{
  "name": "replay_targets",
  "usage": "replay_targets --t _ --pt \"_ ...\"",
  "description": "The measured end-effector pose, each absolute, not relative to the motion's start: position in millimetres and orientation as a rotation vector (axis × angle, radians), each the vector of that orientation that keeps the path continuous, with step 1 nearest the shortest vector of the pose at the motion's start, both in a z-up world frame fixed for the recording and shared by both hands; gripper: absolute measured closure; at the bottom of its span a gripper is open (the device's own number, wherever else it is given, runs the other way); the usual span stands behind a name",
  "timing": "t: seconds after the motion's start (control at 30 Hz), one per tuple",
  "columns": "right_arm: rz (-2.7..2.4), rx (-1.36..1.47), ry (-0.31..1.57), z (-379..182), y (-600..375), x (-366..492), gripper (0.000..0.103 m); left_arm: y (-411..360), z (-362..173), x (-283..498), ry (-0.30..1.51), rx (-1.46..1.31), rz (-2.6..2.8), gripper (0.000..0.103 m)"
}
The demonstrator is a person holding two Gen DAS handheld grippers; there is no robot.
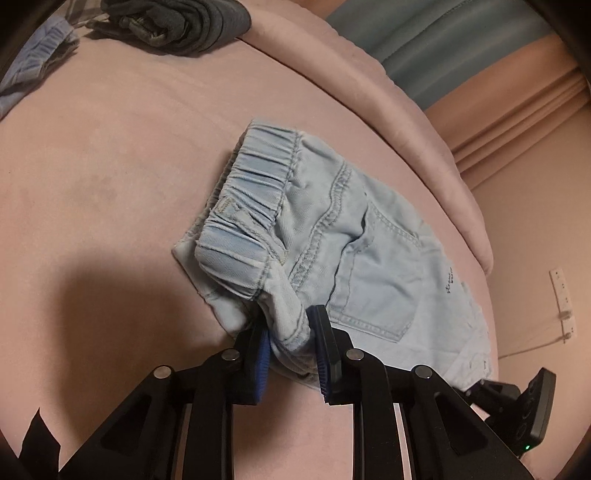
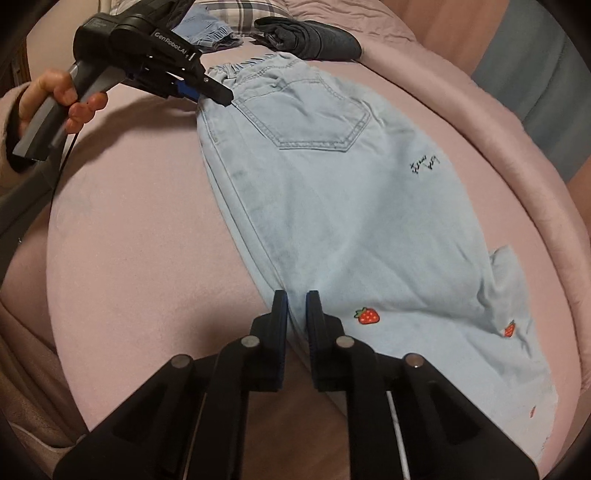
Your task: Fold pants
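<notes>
Light blue denim pants (image 2: 351, 221) with strawberry patches lie flat on the pink bed (image 2: 140, 229), back pocket up and the elastic waistband (image 1: 255, 181) at the far end. My left gripper (image 1: 286, 321) is shut on a bunched corner of the waistband, the cloth pinched between its blue pads. In the right wrist view the left gripper (image 2: 218, 94) shows at the pants' top left corner, held by a hand (image 2: 66, 99). My right gripper (image 2: 296, 295) is shut on the pants' left edge lower down the leg, with a fold of denim between its fingers.
A dark grey garment (image 2: 314, 37) and a crumpled light blue one (image 2: 207, 29) lie at the far end of the bed, with plaid cloth (image 2: 251, 11) behind. The bed's raised pink rim (image 2: 524, 155) runs close along the pants' right side. Bare pink sheet lies to the left.
</notes>
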State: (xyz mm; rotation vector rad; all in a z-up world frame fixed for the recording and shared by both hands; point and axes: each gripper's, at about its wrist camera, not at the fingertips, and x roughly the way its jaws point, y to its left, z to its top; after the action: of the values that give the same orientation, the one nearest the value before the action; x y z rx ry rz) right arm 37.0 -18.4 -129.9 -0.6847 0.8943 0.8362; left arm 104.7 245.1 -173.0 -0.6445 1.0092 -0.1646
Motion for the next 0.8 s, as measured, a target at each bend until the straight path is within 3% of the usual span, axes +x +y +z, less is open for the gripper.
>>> replay_targets --t 0.07,0.1,0.17,0.33,0.43,0.6,0.73,0.8 --pt "0.828 -0.662 0.892 -122 -21 39 0.076 242 -163 99 1.024 -0.595 -0.146 0.072" --pt "0.826 -0.639 0.884 -116 -24 37 0.076 240 -156 90 1.024 -0.547 -0.119 0.061" --pt "0.833 -0.566 0.851 -99 -34 36 0.075 235 -141 75 0.989 -0.456 -0.078 0.055" --pt "0.718 -0.431 0.862 -100 -51 57 0.071 205 -108 68 0.918 -0.355 -0.139 0.055" --pt "0.680 -0.388 1.039 -142 -46 79 0.071 178 -104 82 0.920 -0.359 -0.203 0.055" --pt "0.657 -0.192 0.958 -114 -80 76 0.071 128 -107 103 0.957 -0.327 -0.305 0.055" --pt "0.539 0.038 0.898 -85 -162 75 0.053 77 -113 117 0.991 -0.258 -0.393 0.054" --pt "0.403 0.227 0.896 -84 -228 81 0.050 54 -120 124 1.008 -0.209 -0.419 0.054"
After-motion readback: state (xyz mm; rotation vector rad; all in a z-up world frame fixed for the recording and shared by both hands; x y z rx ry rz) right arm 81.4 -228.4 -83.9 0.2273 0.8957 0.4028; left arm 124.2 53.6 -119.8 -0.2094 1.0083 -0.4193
